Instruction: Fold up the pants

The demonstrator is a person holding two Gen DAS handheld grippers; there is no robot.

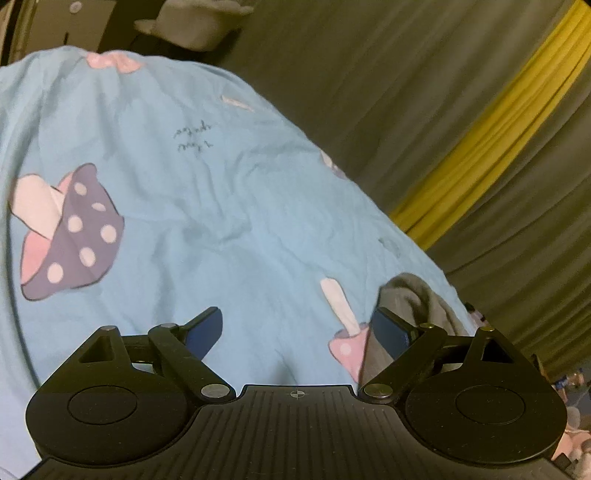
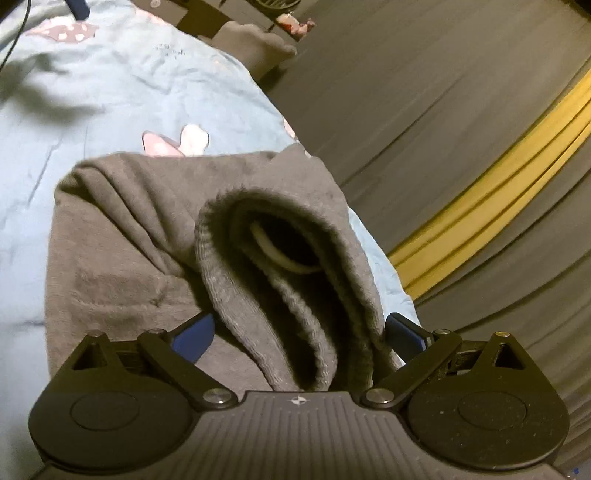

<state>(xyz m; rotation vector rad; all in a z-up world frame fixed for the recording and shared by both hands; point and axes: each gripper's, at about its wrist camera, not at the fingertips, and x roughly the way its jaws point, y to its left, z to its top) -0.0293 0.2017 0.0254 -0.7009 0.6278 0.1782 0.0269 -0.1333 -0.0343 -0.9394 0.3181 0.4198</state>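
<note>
The grey pants (image 2: 122, 258) lie bunched on a light blue bedsheet (image 2: 122, 92). Their ribbed waistband (image 2: 236, 291) gapes open right in front of my right gripper (image 2: 299, 336), with a white drawstring (image 2: 273, 254) inside. The right gripper is open, its blue pads wide apart on either side of the waistband. My left gripper (image 1: 299, 332) is open over the bare sheet (image 1: 207, 206). A corner of the grey pants (image 1: 413, 295) shows just behind its right pad (image 1: 388, 332).
The sheet has mushroom prints (image 1: 70, 229). The bed edge runs diagonally to the right. Beyond it hang grey curtains (image 1: 388, 92) with a yellow stripe (image 1: 491, 133). Dark furniture and small items stand at the far end (image 2: 291, 22).
</note>
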